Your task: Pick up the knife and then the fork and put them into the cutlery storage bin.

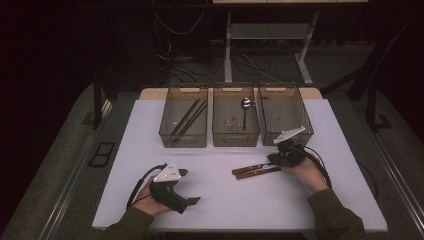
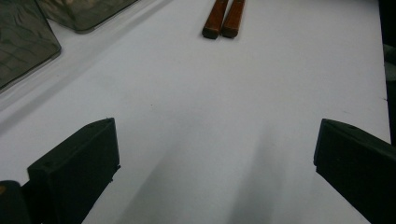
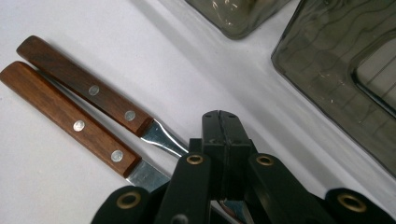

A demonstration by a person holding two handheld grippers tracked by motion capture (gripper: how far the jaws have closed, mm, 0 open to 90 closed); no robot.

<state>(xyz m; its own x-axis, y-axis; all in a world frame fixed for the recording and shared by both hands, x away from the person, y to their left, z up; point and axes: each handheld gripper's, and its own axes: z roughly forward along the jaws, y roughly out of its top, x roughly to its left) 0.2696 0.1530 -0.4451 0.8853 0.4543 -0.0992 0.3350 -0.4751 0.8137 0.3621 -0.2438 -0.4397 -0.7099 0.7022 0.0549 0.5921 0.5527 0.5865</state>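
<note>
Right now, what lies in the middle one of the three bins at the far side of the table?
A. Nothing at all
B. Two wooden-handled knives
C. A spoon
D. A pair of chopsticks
C: in the high view a spoon lies in the middle bin, the dark sticks are in the left bin, and the two wooden-handled utensils lie on the table by the right tool.
</note>
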